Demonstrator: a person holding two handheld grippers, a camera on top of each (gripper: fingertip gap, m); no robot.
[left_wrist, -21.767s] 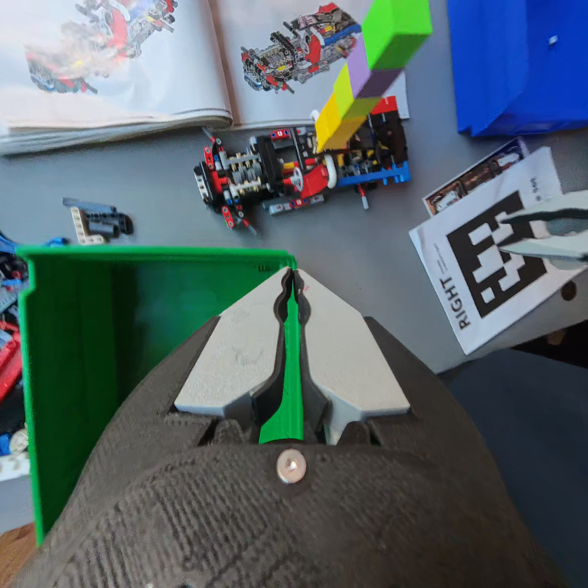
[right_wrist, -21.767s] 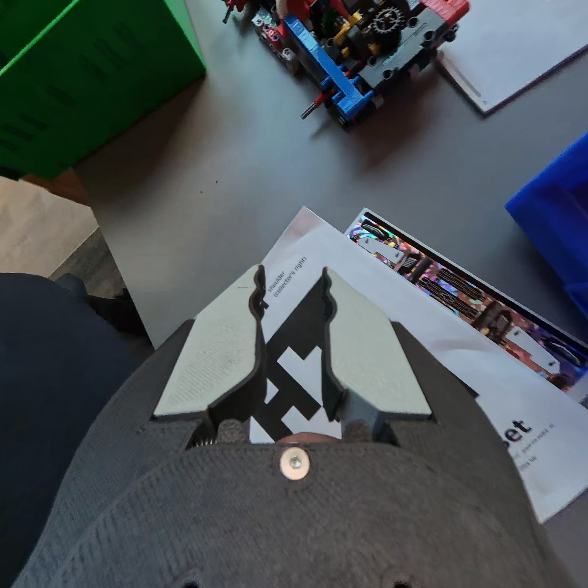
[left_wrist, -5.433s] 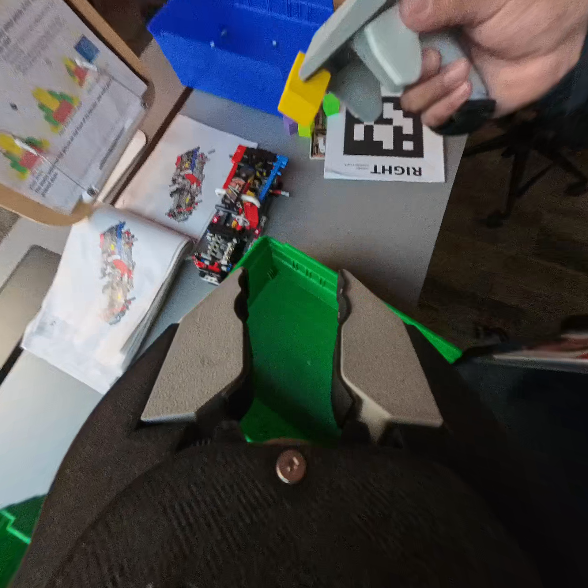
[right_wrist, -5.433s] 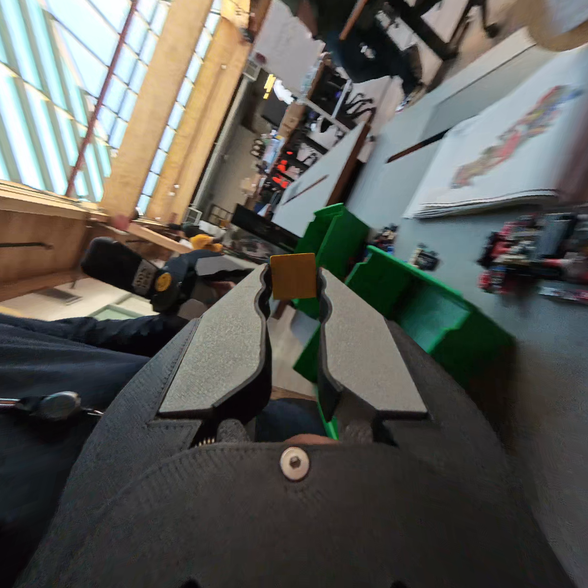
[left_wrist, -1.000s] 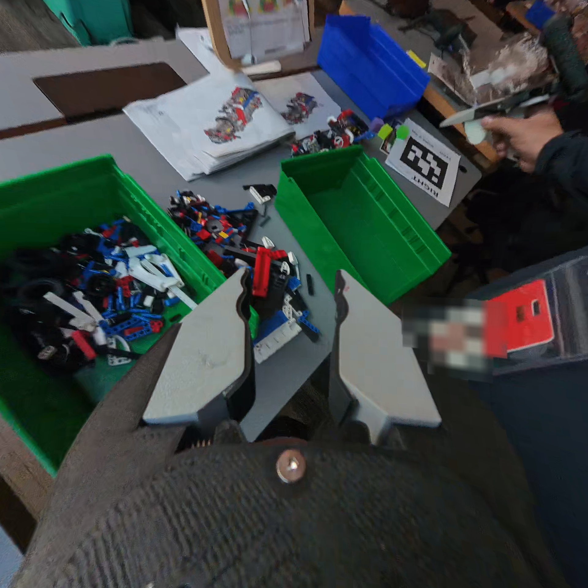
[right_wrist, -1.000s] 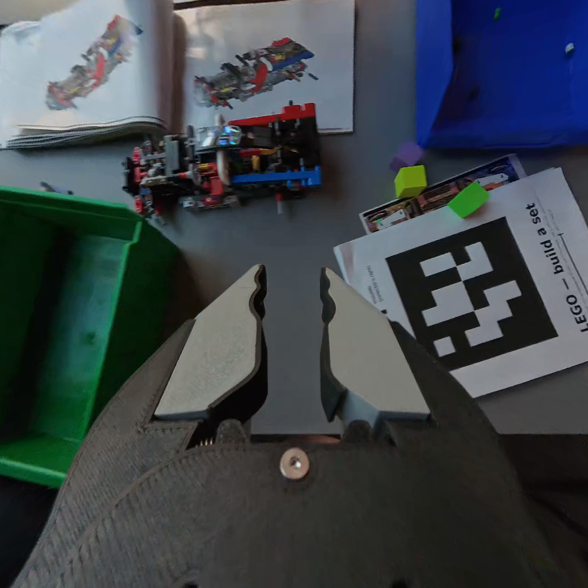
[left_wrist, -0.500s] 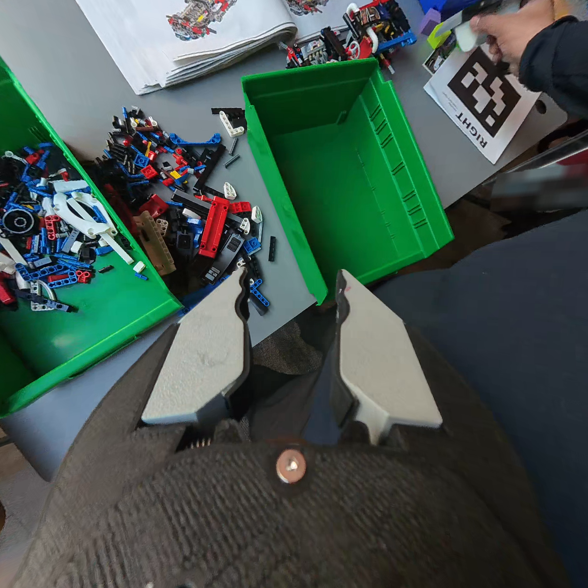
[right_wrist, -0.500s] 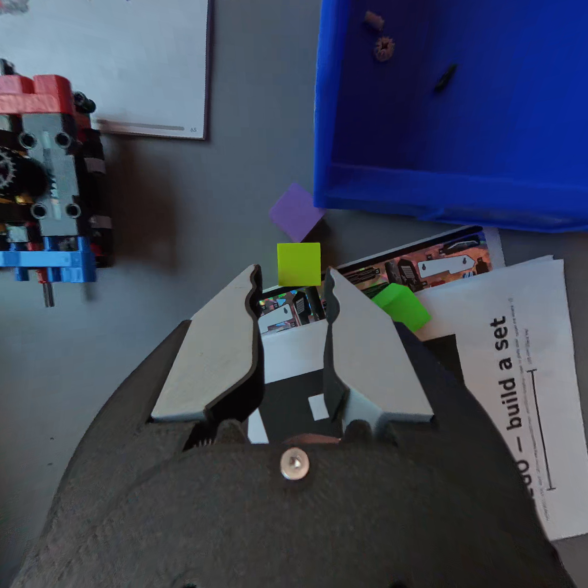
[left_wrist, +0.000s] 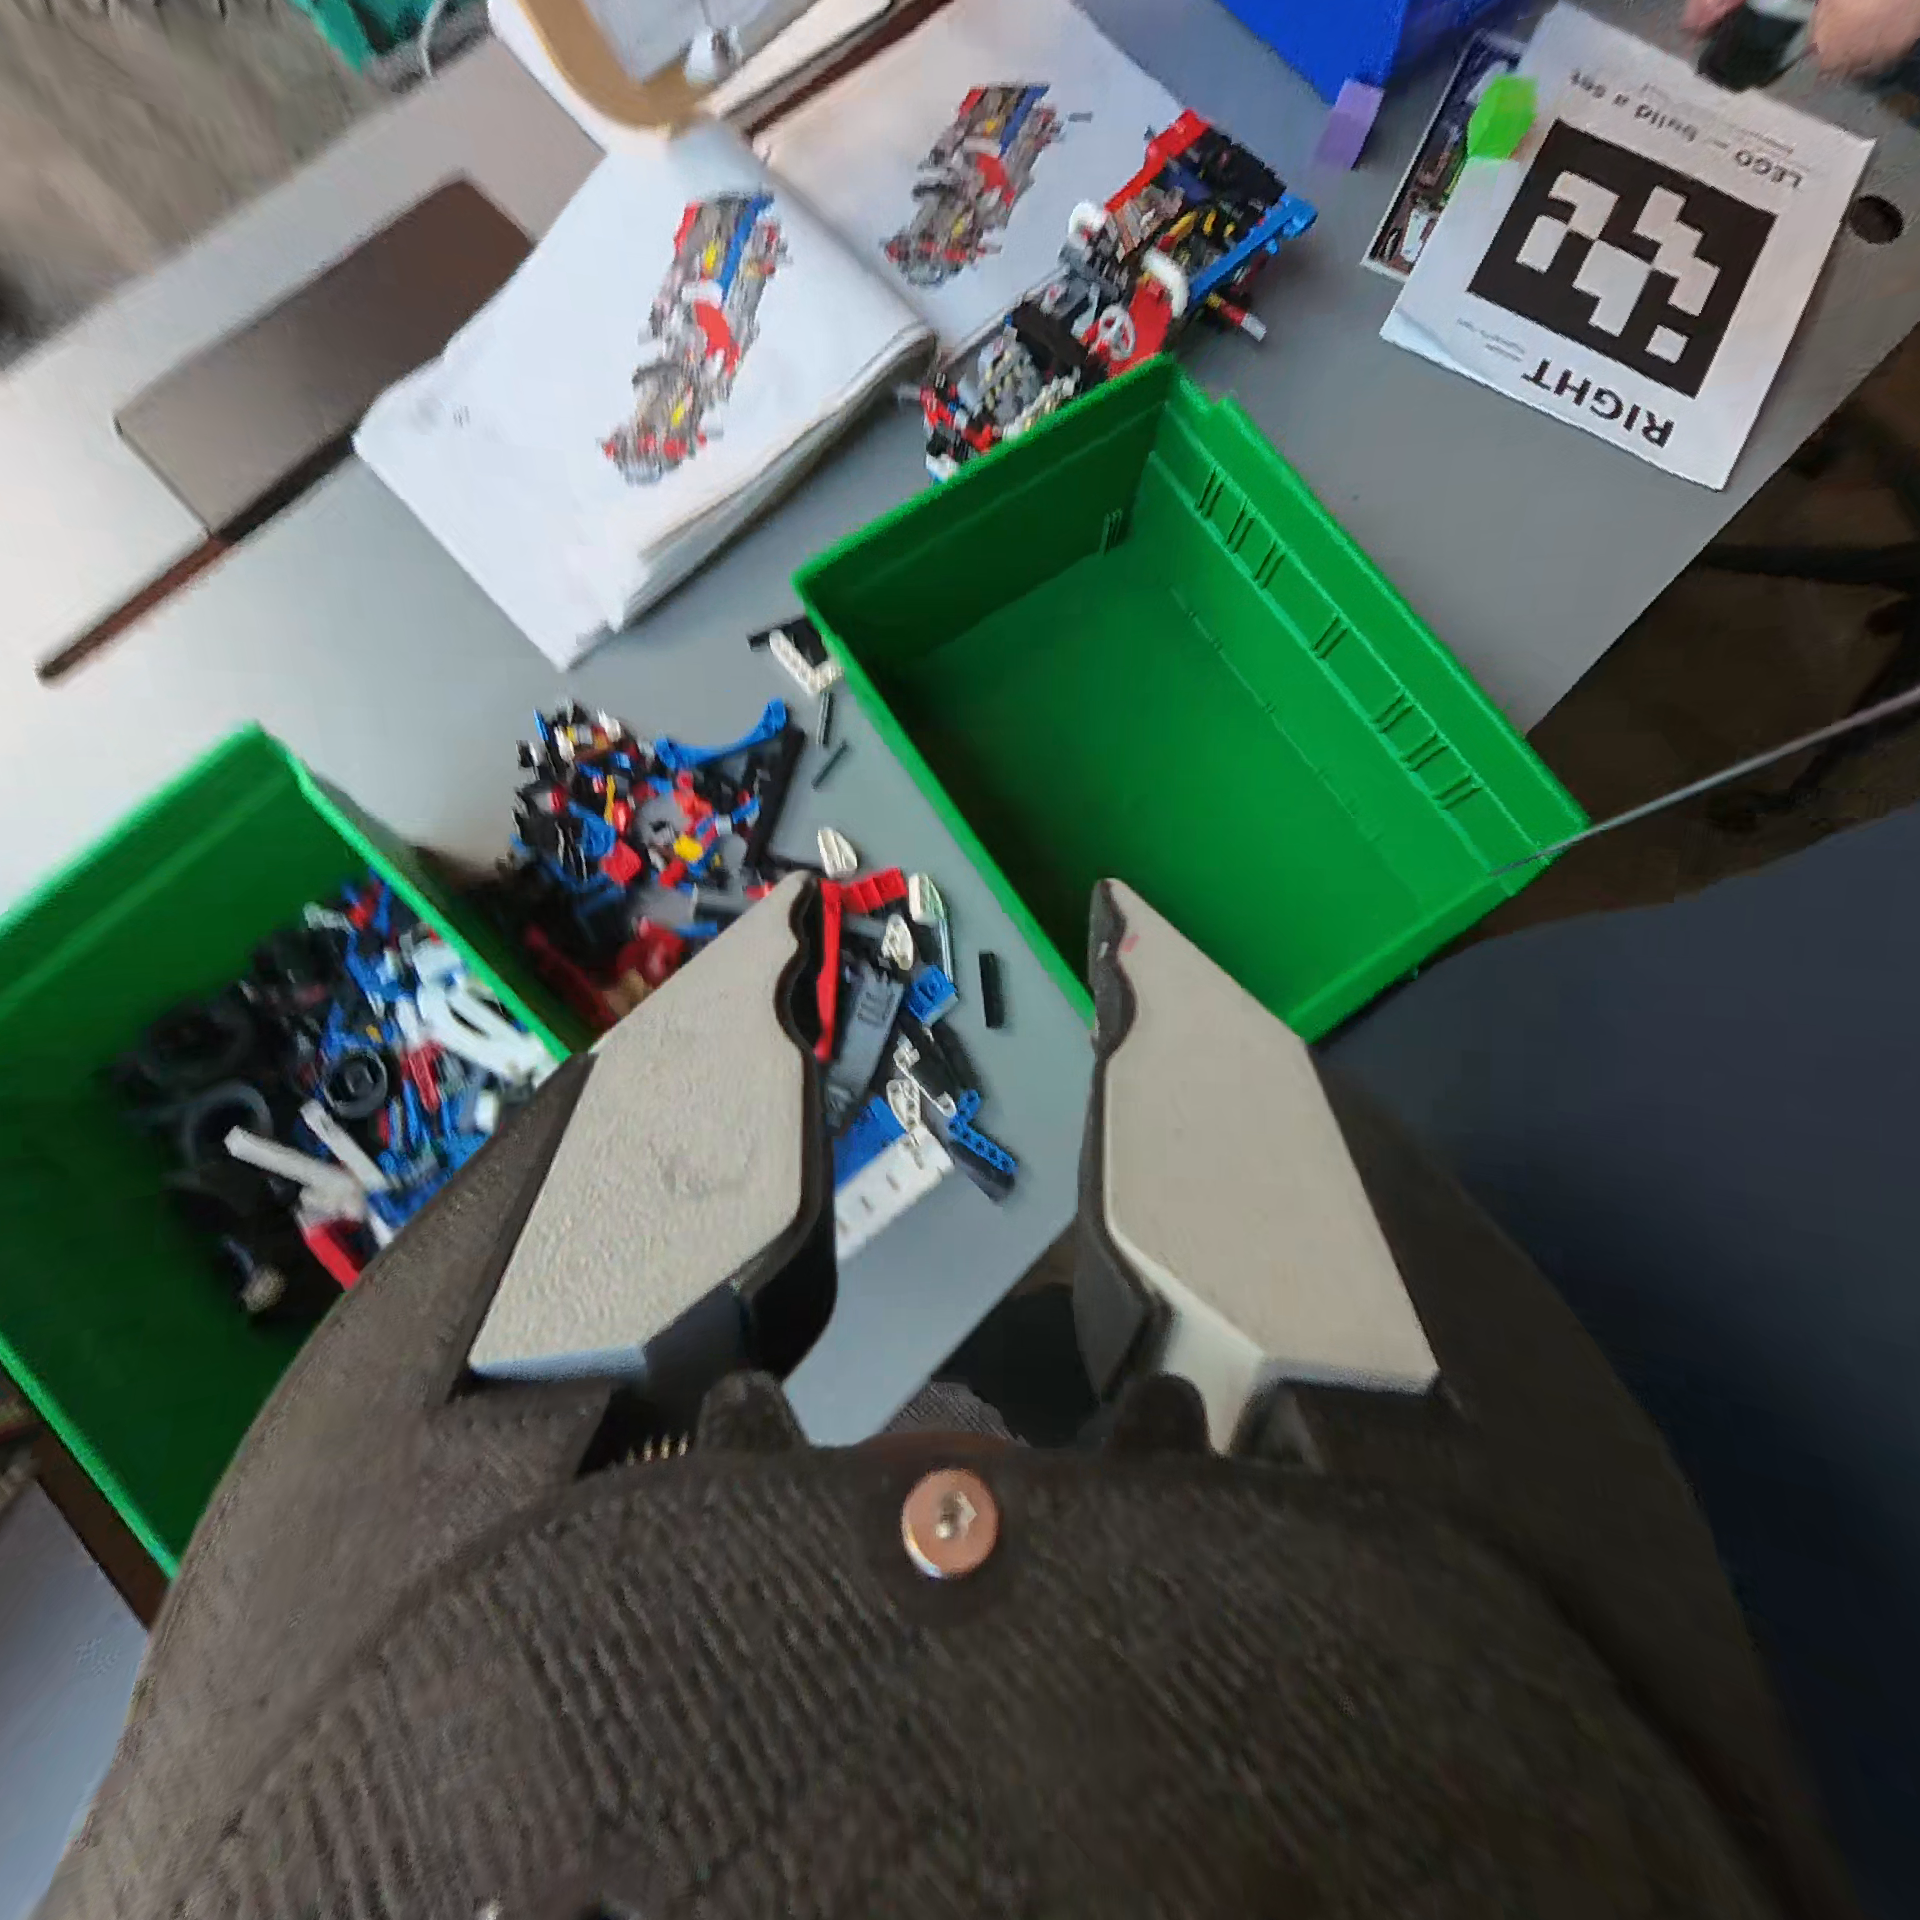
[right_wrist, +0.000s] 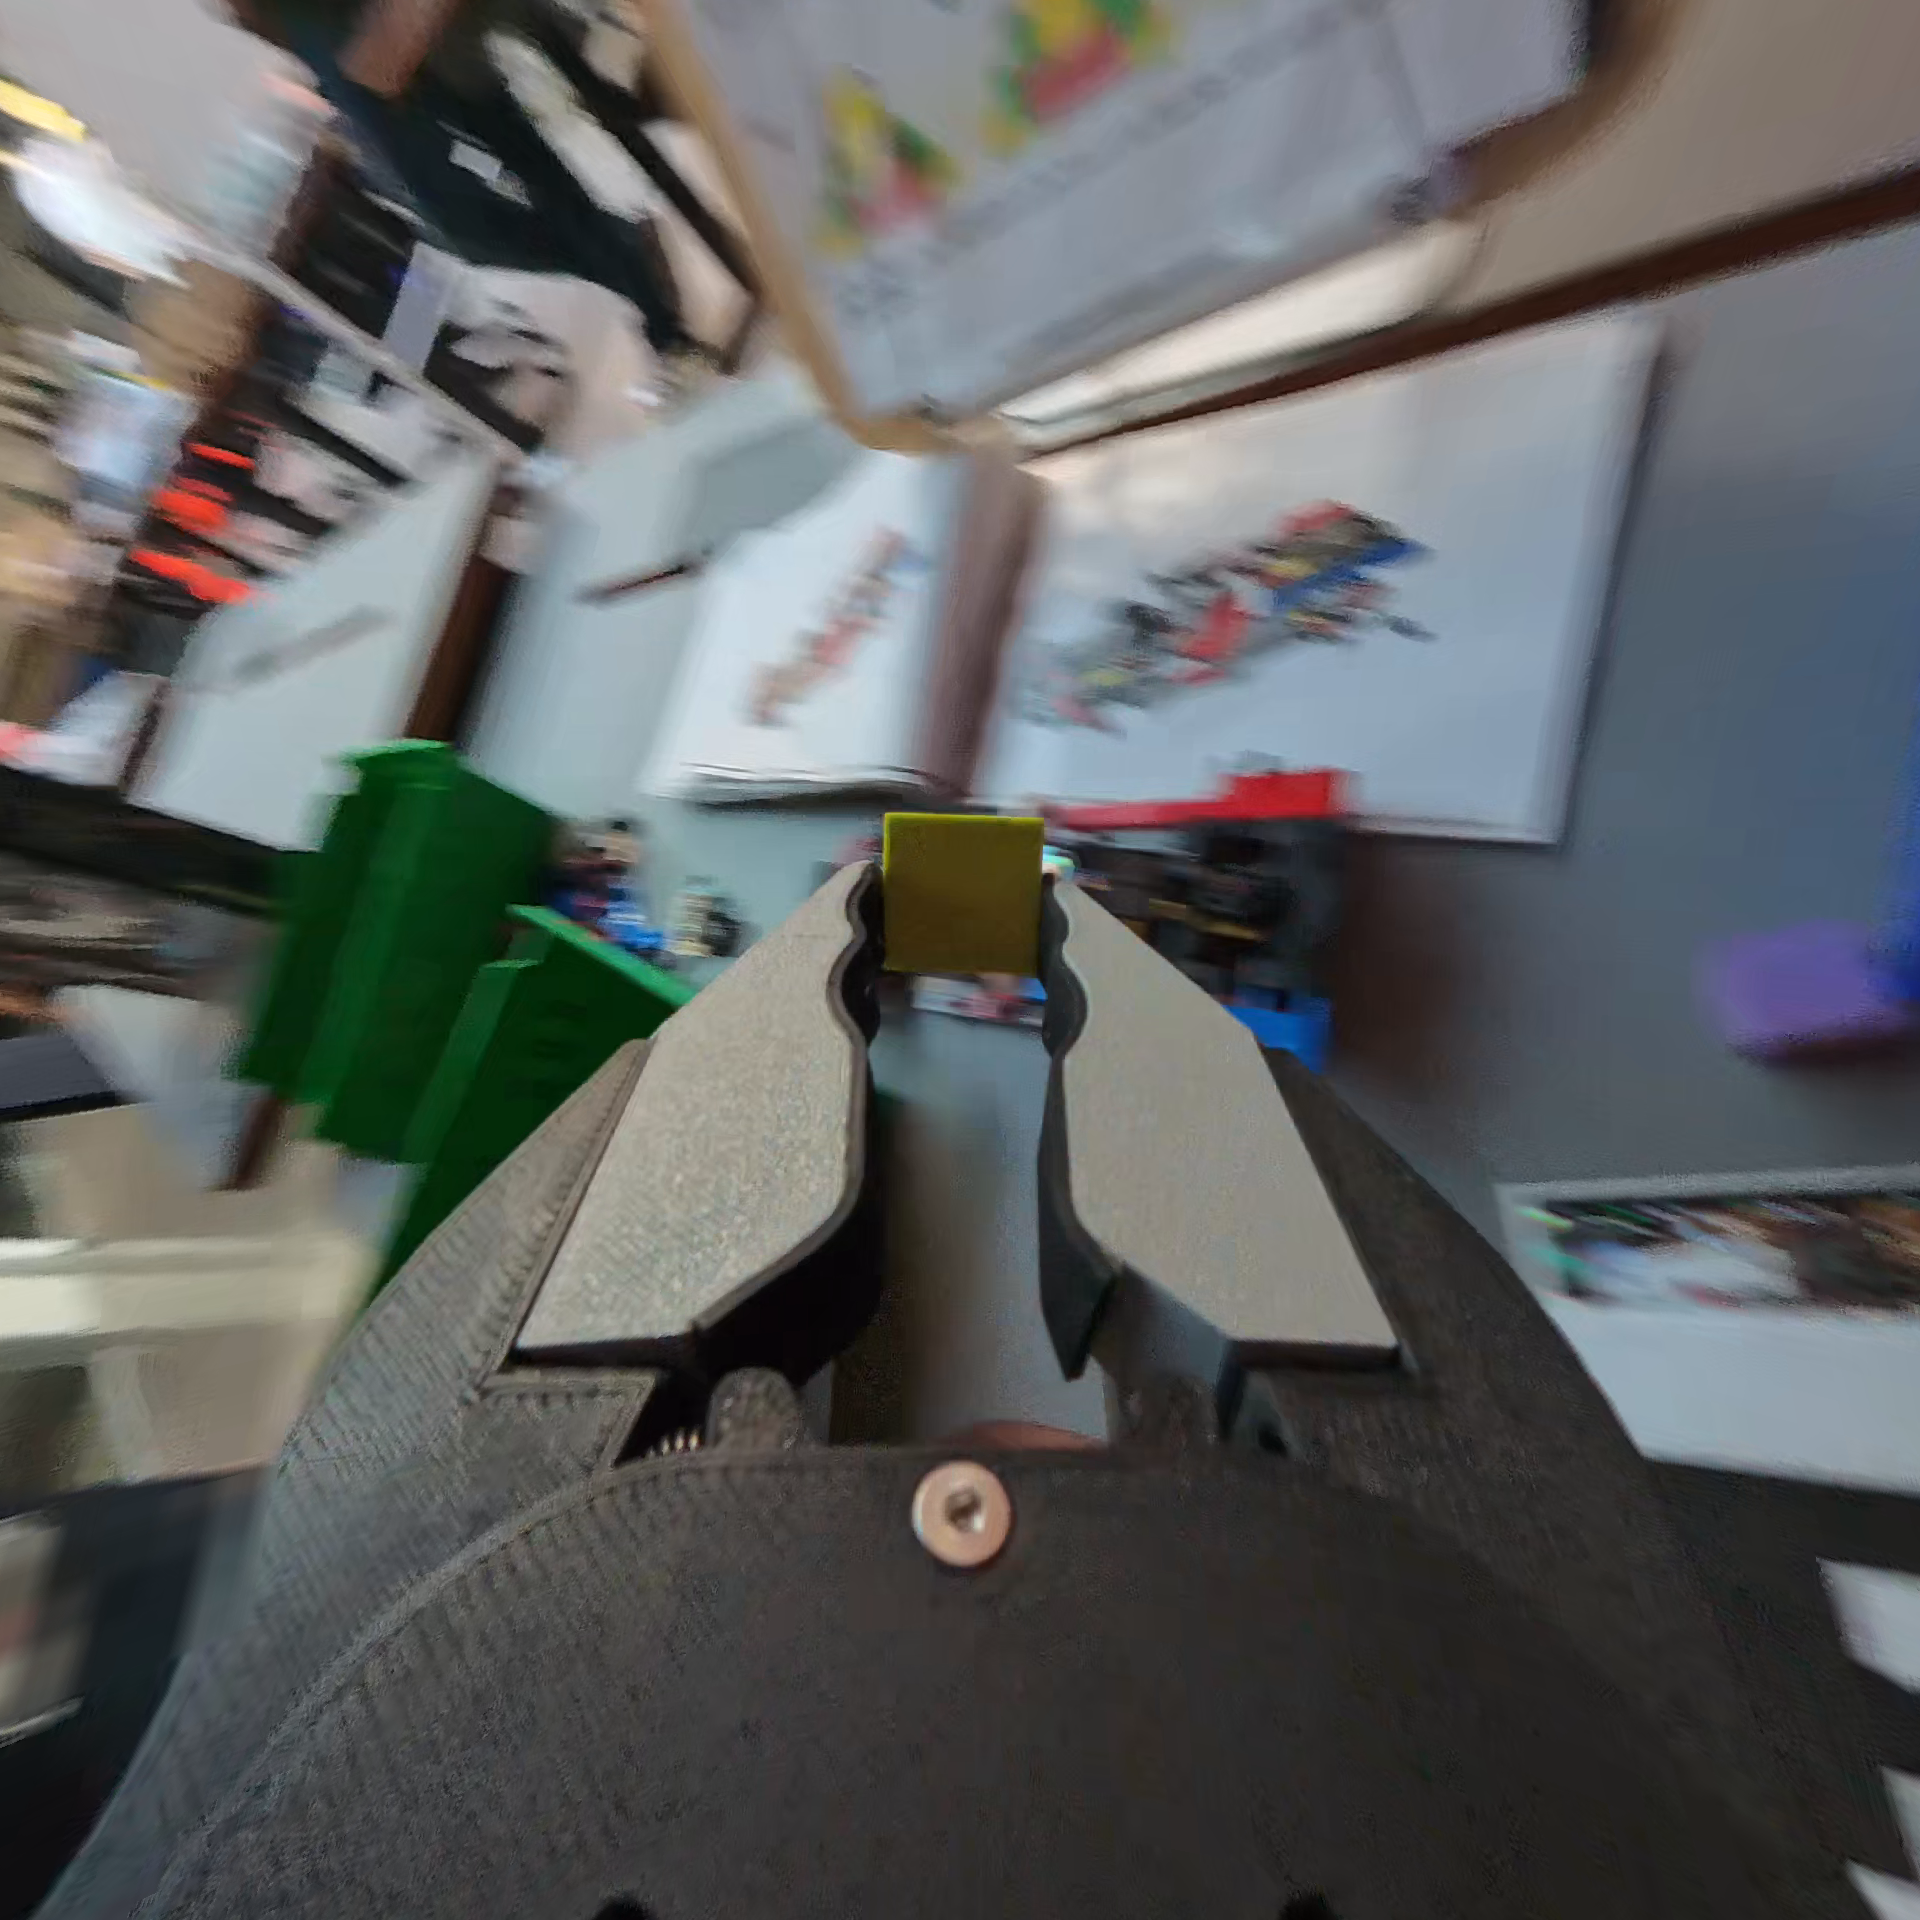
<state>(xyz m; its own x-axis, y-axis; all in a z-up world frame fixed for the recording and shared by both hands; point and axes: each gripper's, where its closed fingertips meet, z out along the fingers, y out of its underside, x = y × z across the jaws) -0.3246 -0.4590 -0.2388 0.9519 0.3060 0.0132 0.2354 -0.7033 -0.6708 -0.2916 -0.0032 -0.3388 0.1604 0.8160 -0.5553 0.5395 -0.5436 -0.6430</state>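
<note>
Grey table (left_wrist: 312, 665), cluttered. We are holding the left gripper (left_wrist: 945, 914) released, empty, above loose bricks (left_wrist: 727, 862); empty green bin (left_wrist: 1195, 727) at two o'clock. Right gripper (right_wrist: 961, 904) is clenching a yellow-green cube (right_wrist: 961, 894), airborne. Next, seemingly, somewhere to set it.

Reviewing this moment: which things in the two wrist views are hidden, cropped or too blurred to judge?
- Right gripper, left wrist view: cut off by the top edge.
- Small parts in the left green bin: blurred, kinds unreadable.
- Shelves, right wrist view: motion blur.
- Purple block: smeared, shape unclear.
- Yellow block: far side hidden.
</note>
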